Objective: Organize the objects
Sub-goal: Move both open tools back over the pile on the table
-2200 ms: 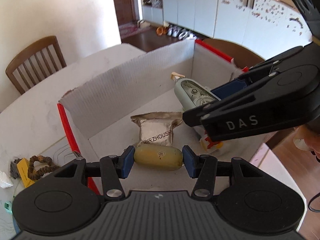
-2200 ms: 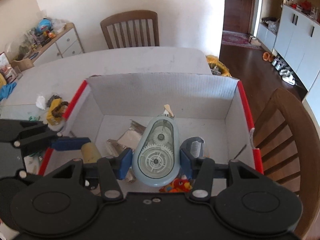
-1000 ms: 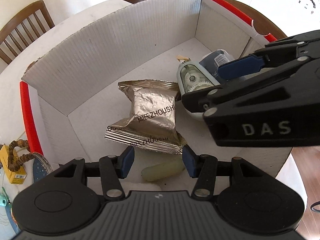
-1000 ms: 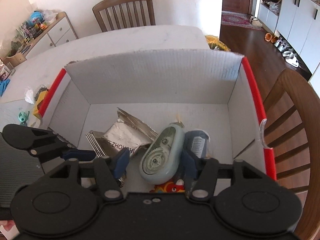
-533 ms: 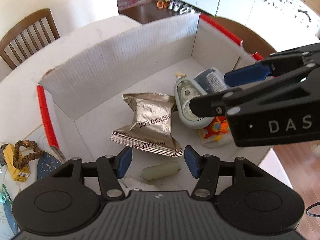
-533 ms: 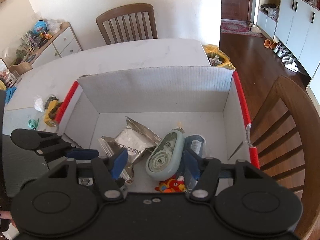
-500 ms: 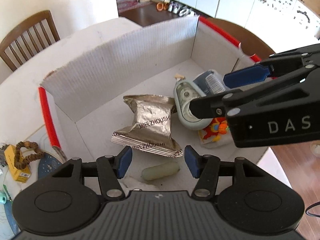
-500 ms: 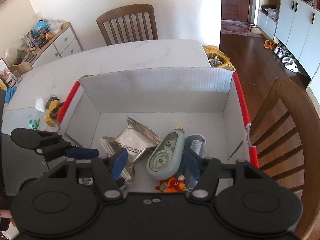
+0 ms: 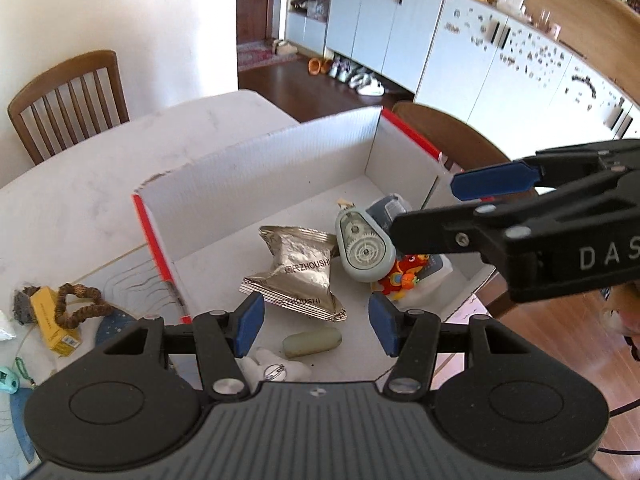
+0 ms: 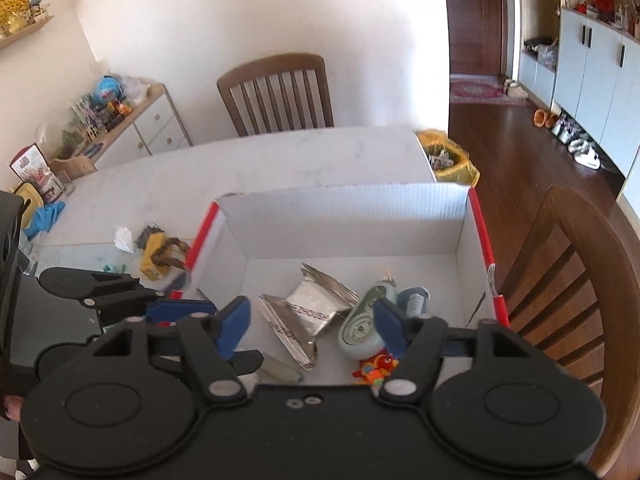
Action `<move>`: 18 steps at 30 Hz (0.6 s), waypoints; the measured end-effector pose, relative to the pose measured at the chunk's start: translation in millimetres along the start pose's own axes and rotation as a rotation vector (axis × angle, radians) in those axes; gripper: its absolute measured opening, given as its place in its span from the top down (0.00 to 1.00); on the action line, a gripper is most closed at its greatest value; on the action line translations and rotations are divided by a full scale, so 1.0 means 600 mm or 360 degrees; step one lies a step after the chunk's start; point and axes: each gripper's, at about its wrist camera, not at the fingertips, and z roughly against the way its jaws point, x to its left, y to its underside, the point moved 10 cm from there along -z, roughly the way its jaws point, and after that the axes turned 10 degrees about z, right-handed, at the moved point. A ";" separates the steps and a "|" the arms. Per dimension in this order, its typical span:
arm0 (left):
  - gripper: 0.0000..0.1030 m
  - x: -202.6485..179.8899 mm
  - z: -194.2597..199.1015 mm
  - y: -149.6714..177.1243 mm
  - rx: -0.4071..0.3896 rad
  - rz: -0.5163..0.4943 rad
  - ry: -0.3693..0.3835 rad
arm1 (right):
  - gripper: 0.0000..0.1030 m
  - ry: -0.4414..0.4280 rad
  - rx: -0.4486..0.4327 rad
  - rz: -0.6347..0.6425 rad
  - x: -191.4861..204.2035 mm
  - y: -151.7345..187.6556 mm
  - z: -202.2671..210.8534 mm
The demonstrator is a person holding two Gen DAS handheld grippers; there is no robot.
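A white cardboard box with red edges stands on the table. On its floor lie silver foil snack packets, a pale green tape dispenser, a pale oblong capsule, a blue-grey item and an orange toy packet. My left gripper hangs open above the box's near side, with nothing between its blue pads. My right gripper hovers over the tape dispenser and the foil packets. Its jaws are opening and hold nothing.
Left of the box, a yellow carton with a brown bead string and a teal trinket lie on the white table. Wooden chairs stand at the far side and the right. A yellow bin sits beyond the table.
Both grippers let go, the left of the capsule and the right of the tape dispenser, which now lie in the box. Both have risen and pulled back. The right jaws stand wider.
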 end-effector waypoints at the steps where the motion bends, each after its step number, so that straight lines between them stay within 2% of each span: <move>1: 0.45 0.003 0.006 -0.001 -0.0012 0.0002 0.0004 | 0.29 0.0001 -0.0009 0.0005 0.005 -0.001 0.004; 4: 0.45 0.012 0.023 -0.003 -0.0047 0.0010 0.0018 | 0.29 -0.0004 -0.0028 -0.0017 0.017 -0.004 0.013; 6: 0.39 0.024 0.036 -0.006 -0.0074 0.0012 0.0008 | 0.29 -0.0002 -0.0047 -0.0034 0.024 -0.007 0.019; 12: 0.31 0.060 0.077 -0.005 -0.0166 0.0003 -0.0026 | 0.27 0.0026 -0.0095 -0.0021 0.062 -0.012 0.029; 15: 0.29 0.083 0.096 -0.003 -0.0203 0.0021 -0.0039 | 0.19 0.0032 -0.0129 -0.0007 0.085 -0.018 0.030; 18: 0.24 0.110 0.117 -0.001 -0.0249 0.0041 -0.0058 | 0.17 0.0013 -0.0156 0.0010 0.112 -0.024 0.031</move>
